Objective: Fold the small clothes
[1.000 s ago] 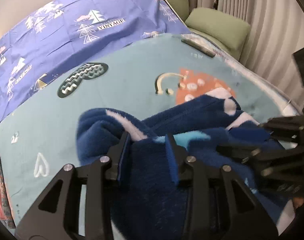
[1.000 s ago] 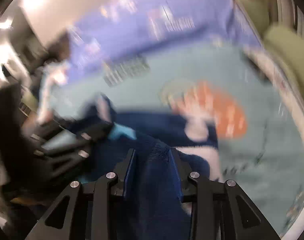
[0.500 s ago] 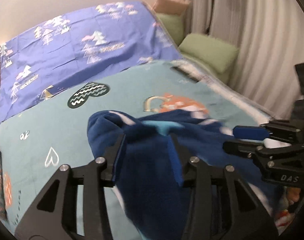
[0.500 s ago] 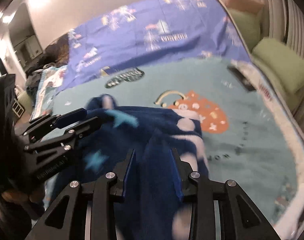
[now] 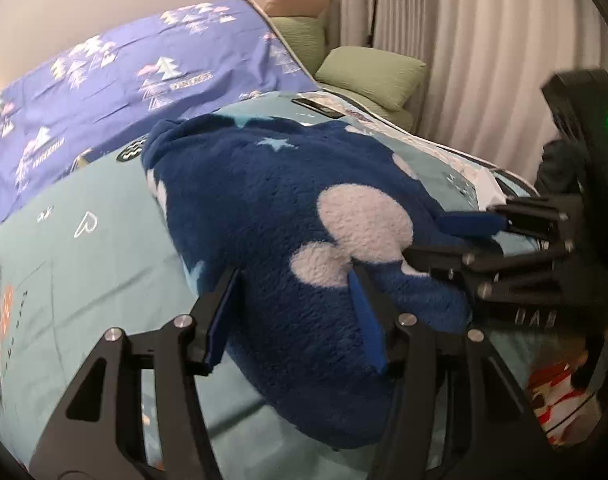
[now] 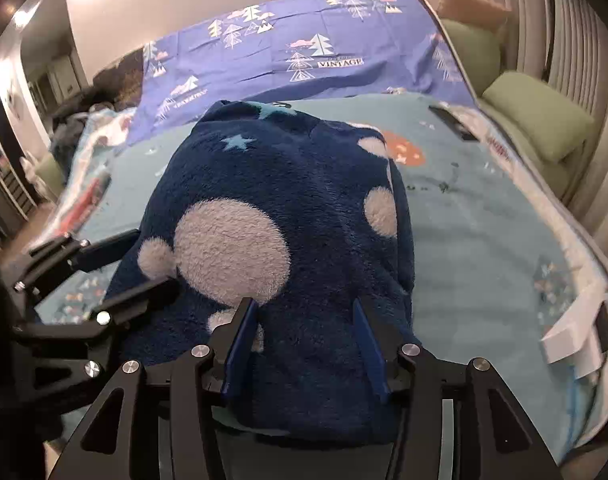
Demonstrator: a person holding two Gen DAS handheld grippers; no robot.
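Observation:
A dark blue fleece garment [image 5: 272, 208] with white spots and pale stars lies spread on the teal blanket [image 5: 84, 280]. Its near edge sits between the blue pads of my left gripper [image 5: 294, 292], whose jaws are opening and stand off the fleece. In the right wrist view the same garment [image 6: 288, 208] reaches back between the fingers of my right gripper [image 6: 304, 308], which is also opening, its pads flanking the fabric without pinching it. The right gripper [image 5: 432, 238] shows at the right of the left wrist view, and the left gripper [image 6: 132, 268] at the left of the right wrist view.
A purple sheet with tree prints [image 5: 124, 92] covers the far half of the bed. Green pillows [image 5: 372, 76] and a curtain [image 5: 464, 40] stand at the right. A dark flat device [image 5: 316, 106] lies beyond the garment, and a white box [image 6: 572, 336] near the bed's right edge.
Both grippers drew back along the bed with the fleece, which went from a bunched heap to a flatter spread. Their jaws went from pinching the fabric to standing wide around it.

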